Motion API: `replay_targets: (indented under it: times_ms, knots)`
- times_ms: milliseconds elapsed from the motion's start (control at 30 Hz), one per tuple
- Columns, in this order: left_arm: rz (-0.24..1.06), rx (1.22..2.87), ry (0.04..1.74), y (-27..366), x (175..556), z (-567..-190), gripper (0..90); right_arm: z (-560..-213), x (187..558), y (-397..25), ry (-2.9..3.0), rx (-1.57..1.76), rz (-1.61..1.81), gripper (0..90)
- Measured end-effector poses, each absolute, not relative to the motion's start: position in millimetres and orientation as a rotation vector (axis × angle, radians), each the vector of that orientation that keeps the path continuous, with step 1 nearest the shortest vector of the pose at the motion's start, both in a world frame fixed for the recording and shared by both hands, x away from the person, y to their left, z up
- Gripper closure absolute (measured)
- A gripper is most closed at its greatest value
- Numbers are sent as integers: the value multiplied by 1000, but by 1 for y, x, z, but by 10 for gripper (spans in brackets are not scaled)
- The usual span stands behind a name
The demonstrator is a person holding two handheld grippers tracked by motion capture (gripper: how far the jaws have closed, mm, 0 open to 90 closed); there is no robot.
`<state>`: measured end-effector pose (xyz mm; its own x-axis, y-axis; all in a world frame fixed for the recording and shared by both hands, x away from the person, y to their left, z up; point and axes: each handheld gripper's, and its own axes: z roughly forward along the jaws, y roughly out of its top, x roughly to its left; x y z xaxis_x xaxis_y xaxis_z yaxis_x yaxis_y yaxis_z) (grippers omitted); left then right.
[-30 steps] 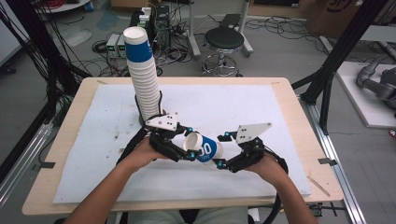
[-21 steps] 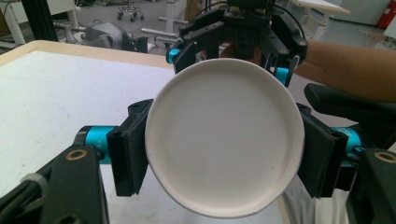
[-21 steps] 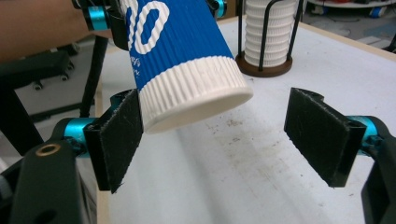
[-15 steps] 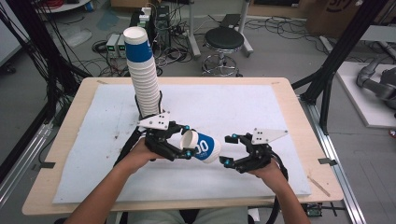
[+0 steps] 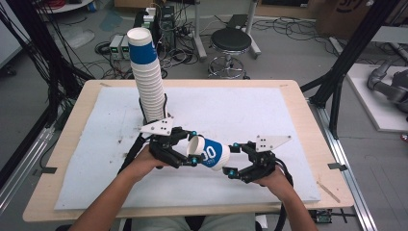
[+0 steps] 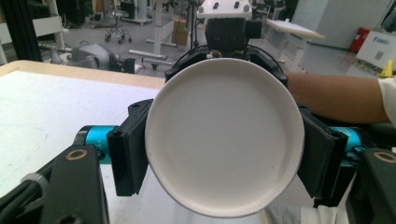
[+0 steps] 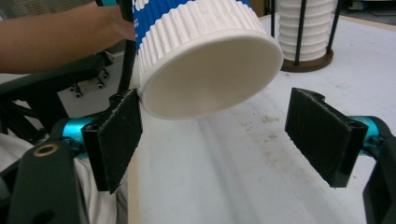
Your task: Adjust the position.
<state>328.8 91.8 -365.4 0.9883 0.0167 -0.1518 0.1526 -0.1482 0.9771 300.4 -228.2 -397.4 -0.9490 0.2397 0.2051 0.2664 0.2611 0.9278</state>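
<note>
A single paper cup [image 5: 211, 154] hangs on its side between the two claws, above the white mat [image 5: 269, 115]. The left gripper [image 5: 185, 154] is clamped on it near the rim: from the left gripper view its pads [image 6: 128, 156] press either side of the cup's open mouth, which faces straight back at that claw. The cup's base points away, toward the right gripper [image 5: 234, 161].

The right gripper's jaws stand wide apart. In the right gripper view the cup's base [image 7: 210, 79] sits just above and ahead of the gap, touching or nearly touching one pad [image 7: 114, 140] and well clear of the other.

To my eye this is a hand-over between the two claws, or the cup being readied for the stack, though I cannot tell which way it is meant to go. If the right claw is to take it, it needs to come forward and up a little so the base sits squarely between its pads, then close gently, since thin ribbed paper will dent.

By count: one loose cup, two grippers, and one tall stack of cups [image 5: 146, 82] in its rod holder beyond the left claw; its cups are too close-packed to number.
</note>
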Motion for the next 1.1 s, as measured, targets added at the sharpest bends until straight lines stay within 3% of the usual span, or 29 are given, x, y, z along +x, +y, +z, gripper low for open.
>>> replay_targets:
  times_ms: [367,1100]
  knots:
    - [-170,1652,107,84,326,-369,297,-398,298,-221,-2403,-439,-1854,169]
    - [-146,1761,129,84,323,-374,309,-394,300,-231,-2426,-427,-1851,307]
